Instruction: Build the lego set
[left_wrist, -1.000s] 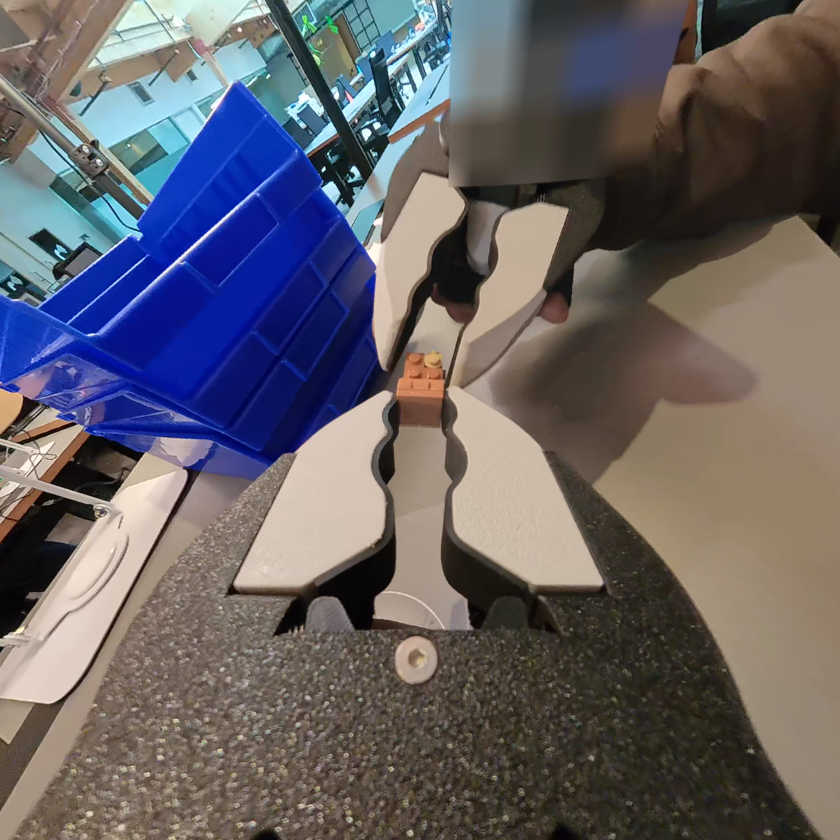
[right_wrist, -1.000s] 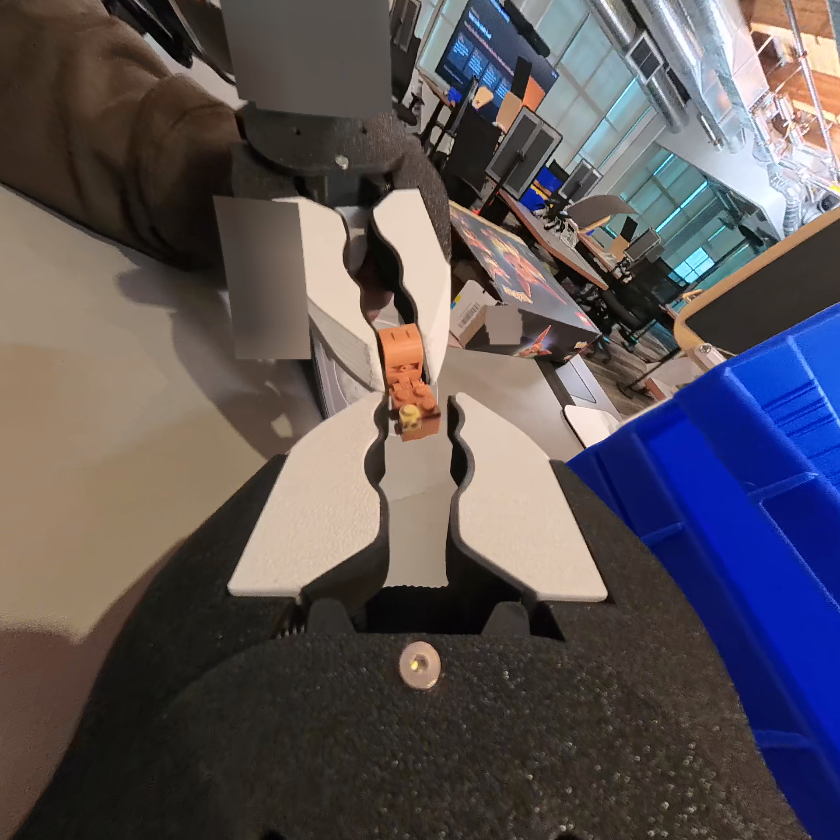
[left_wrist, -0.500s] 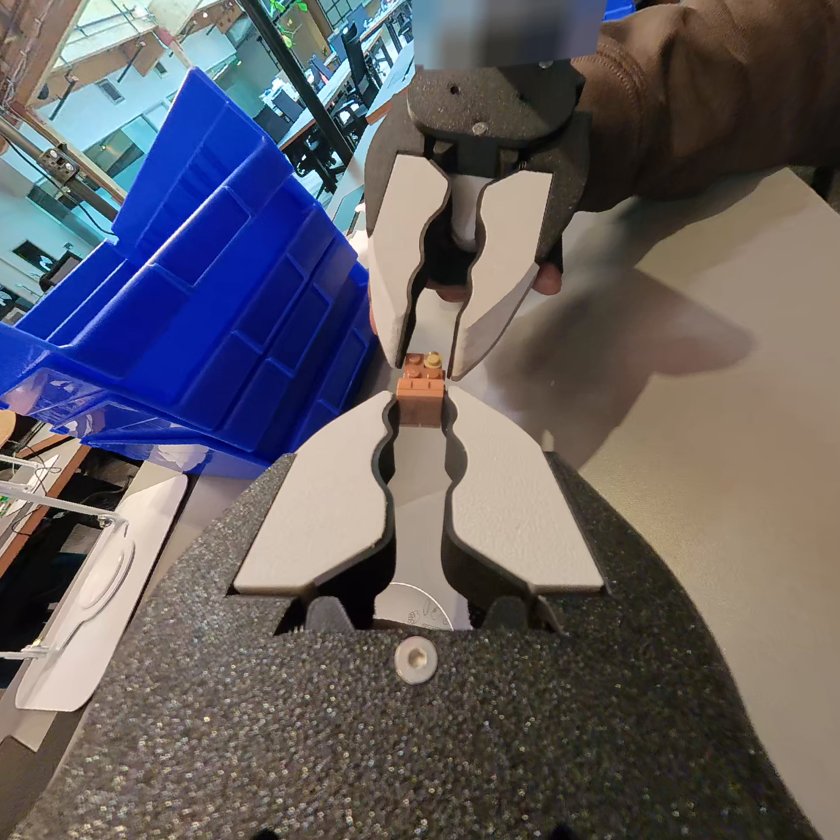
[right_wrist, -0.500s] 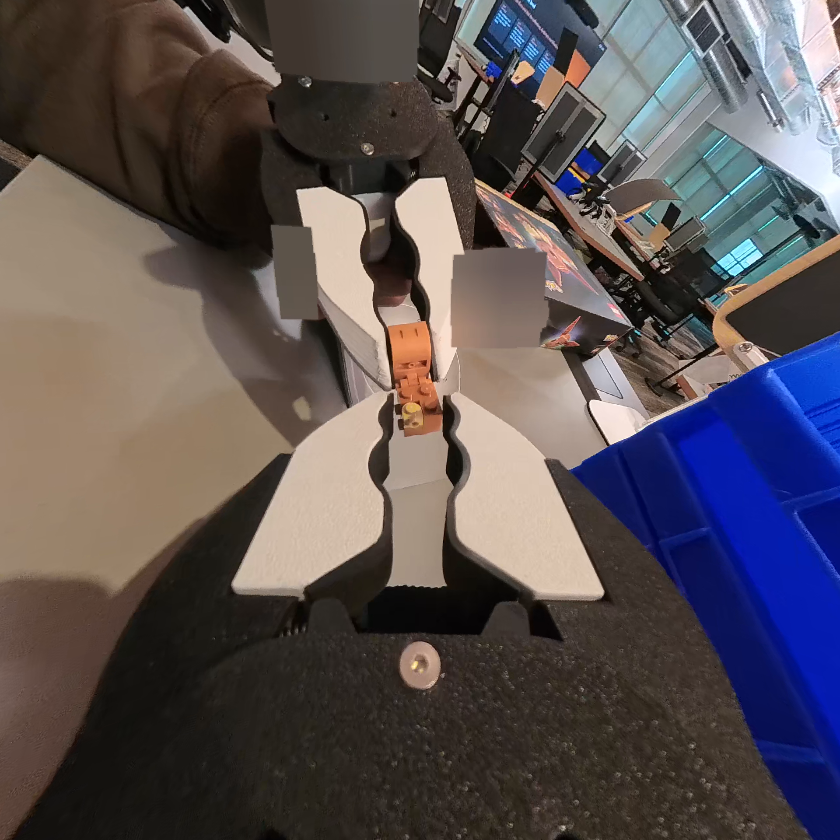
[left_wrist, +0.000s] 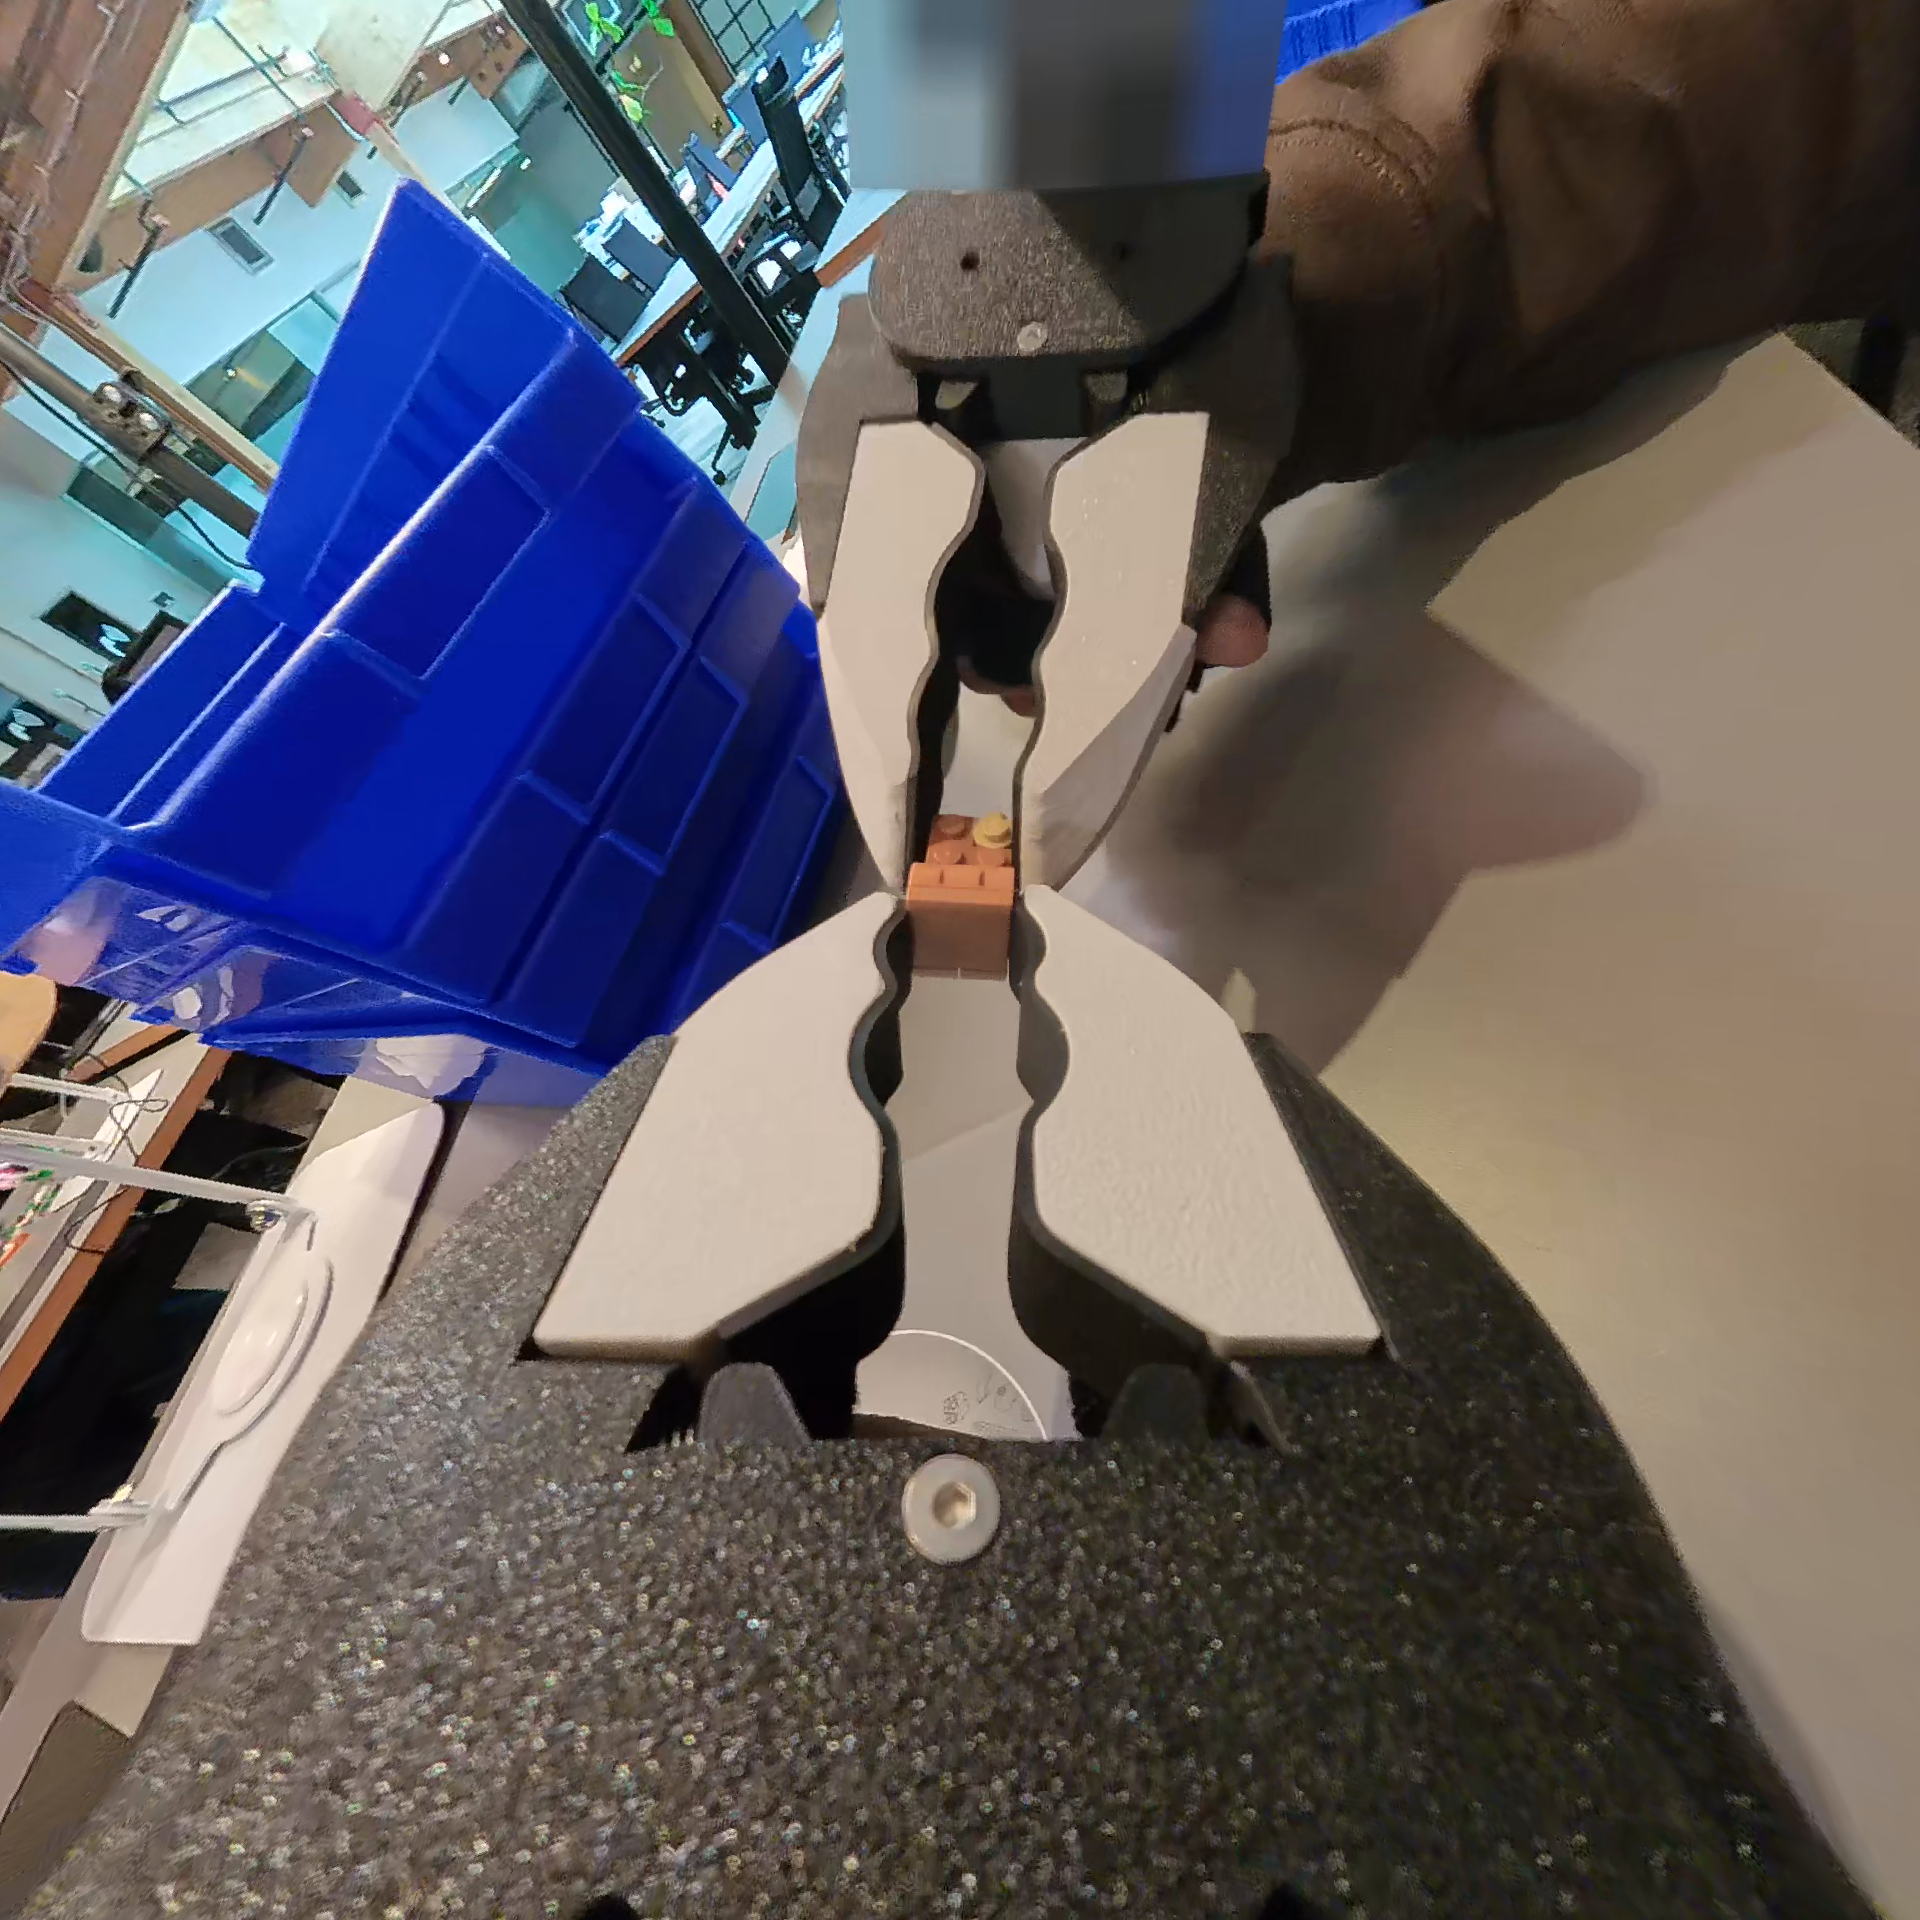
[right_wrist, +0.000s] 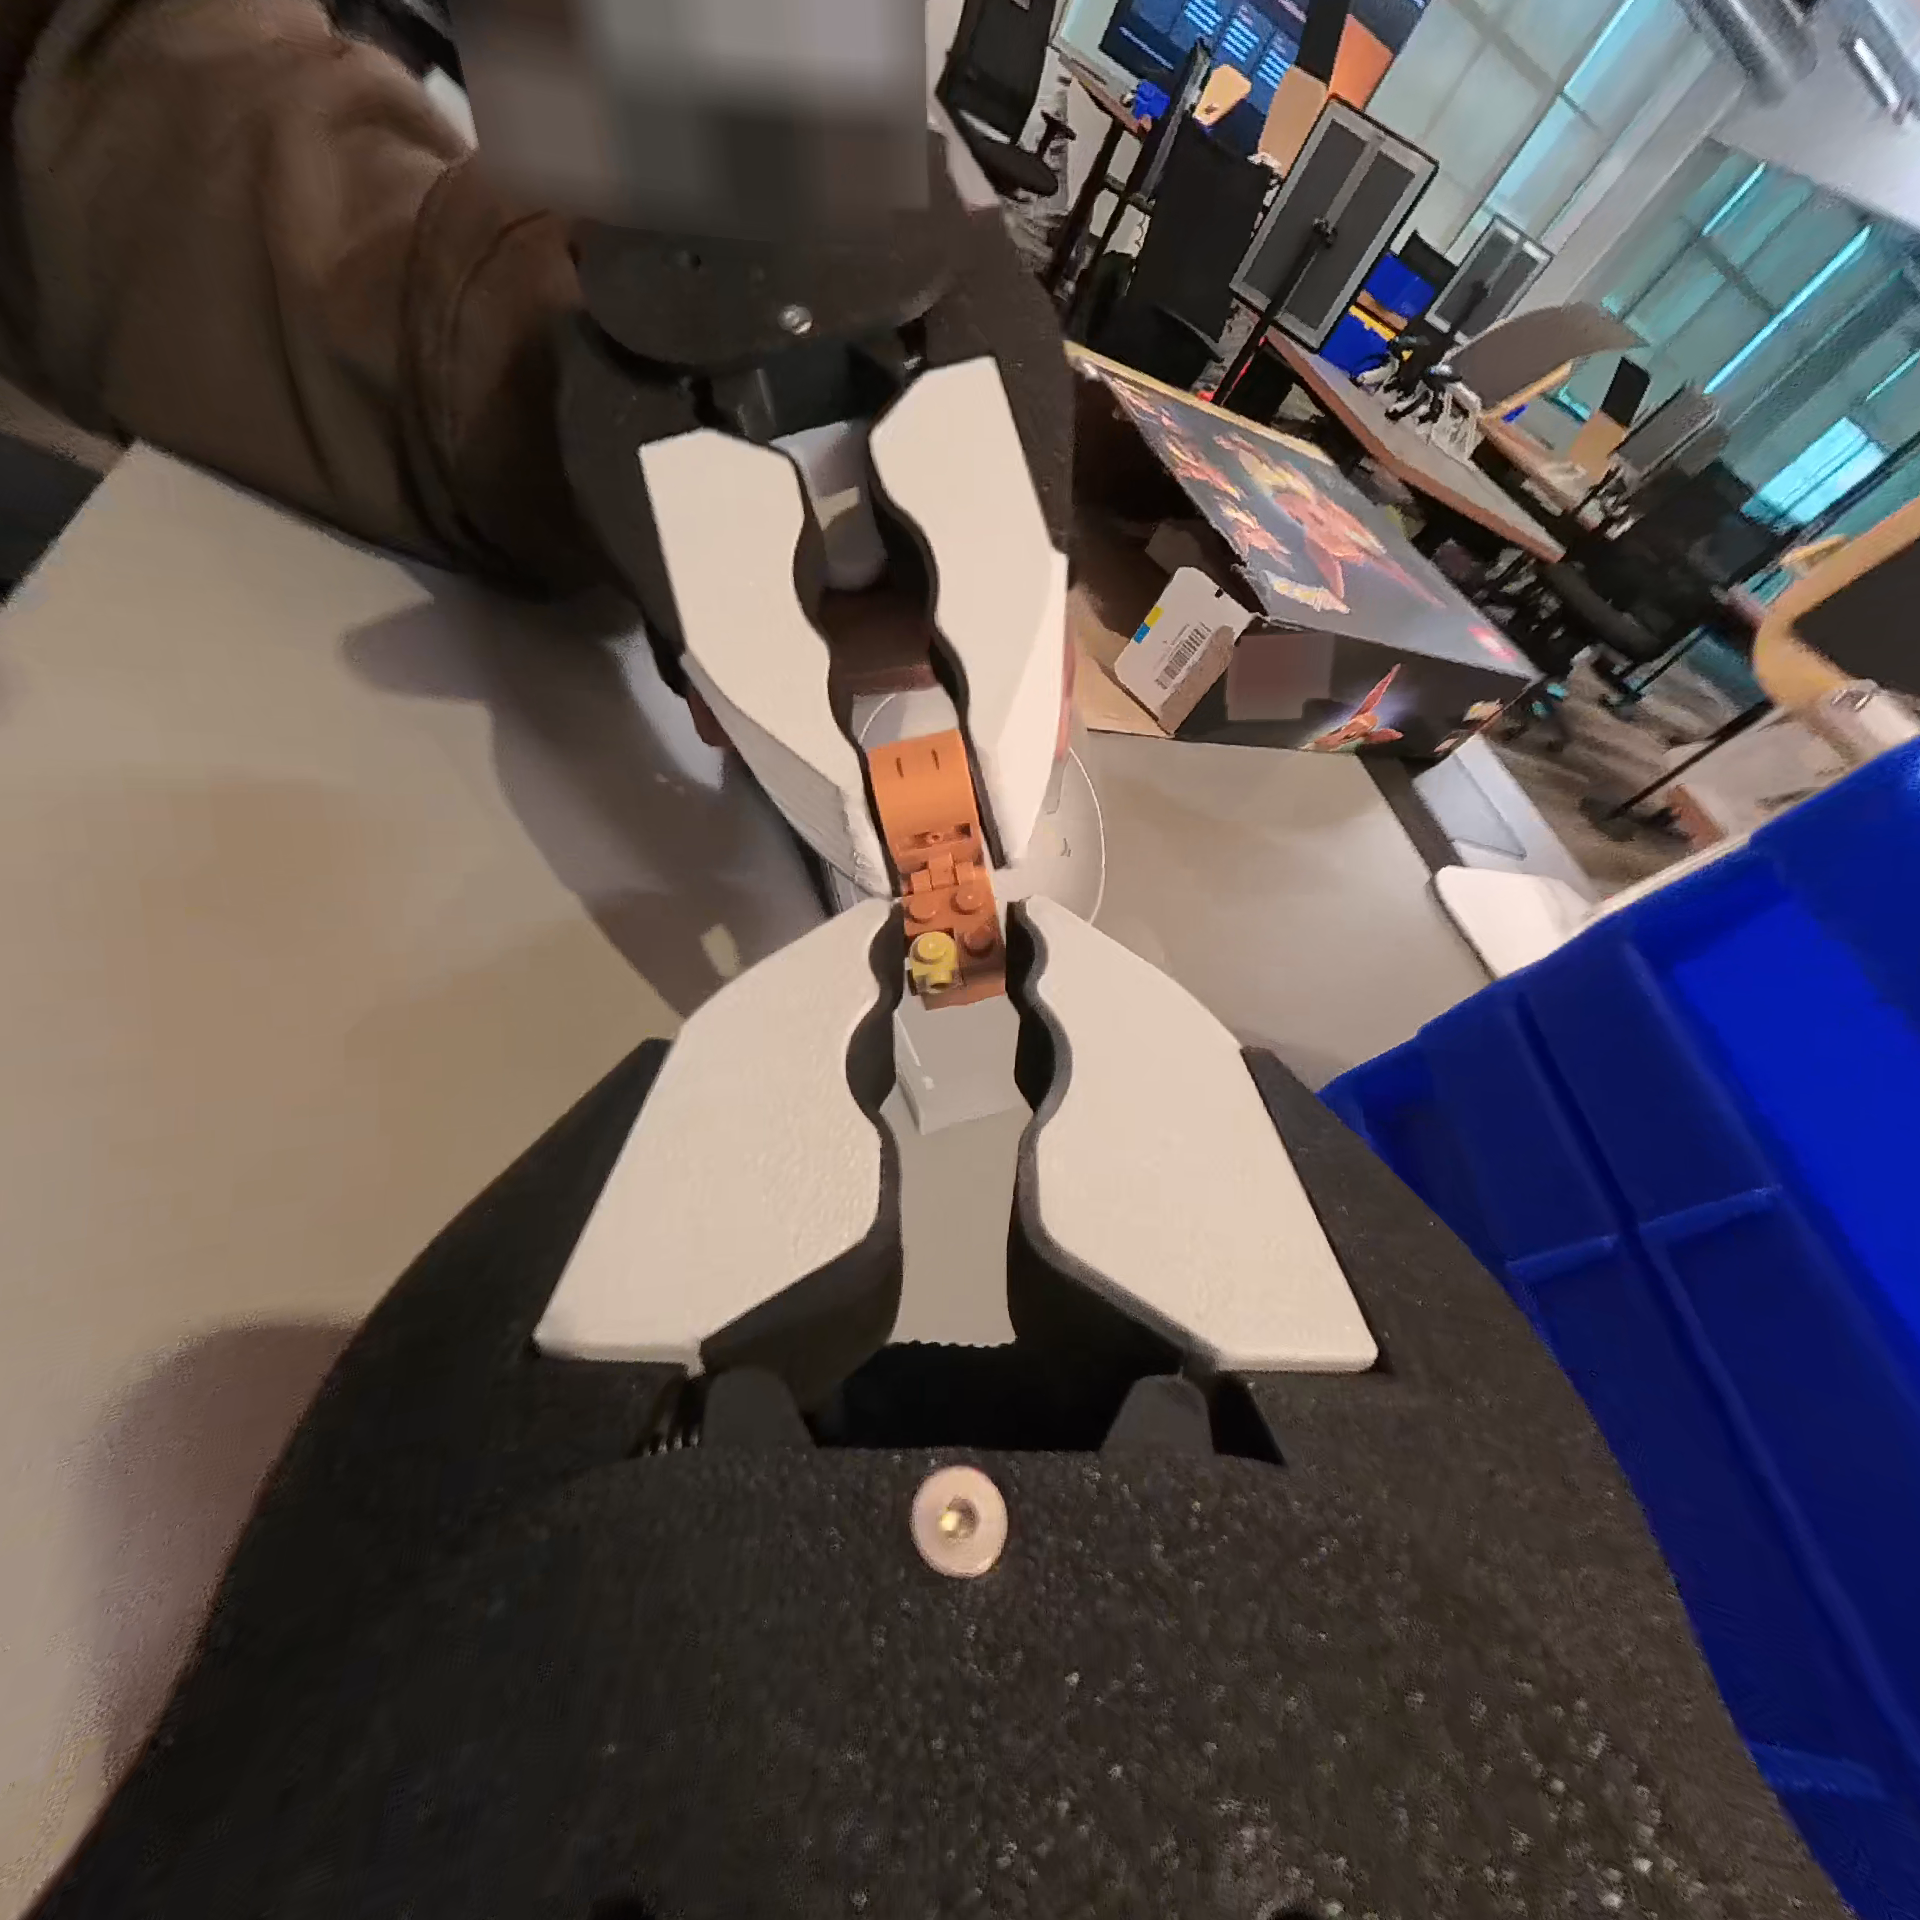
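A small brown lego assembly (left_wrist: 958, 920) is held in the air between both grippers, which meet tip to tip. My left gripper (left_wrist: 958, 914) is shut on its thick brown brick end. My right gripper (right_wrist: 951, 935) is shut on its flat studded plate end (right_wrist: 951, 940), which carries a small yellow round piece (right_wrist: 932, 958). In the left wrist view the right gripper (left_wrist: 961, 831) comes in from above, with the yellow piece (left_wrist: 995, 828) between its tips. In the right wrist view the left gripper (right_wrist: 925, 831) grips the brick (right_wrist: 920, 774).
Blue plastic bins (left_wrist: 468, 727) stand at the table's side and also show in the right wrist view (right_wrist: 1714, 1195). The pale table top (left_wrist: 1558, 1143) lies below. A printed lego box (right_wrist: 1330, 582) lies behind. A person's brown sleeves (left_wrist: 1558, 208) hold the grippers. The grippers are tip to tip, or close to it.
The two grippers have swung into line and now face each other head-on. The right gripper has come slightly further over the plate end. The left gripper keeps its hold on the brick.
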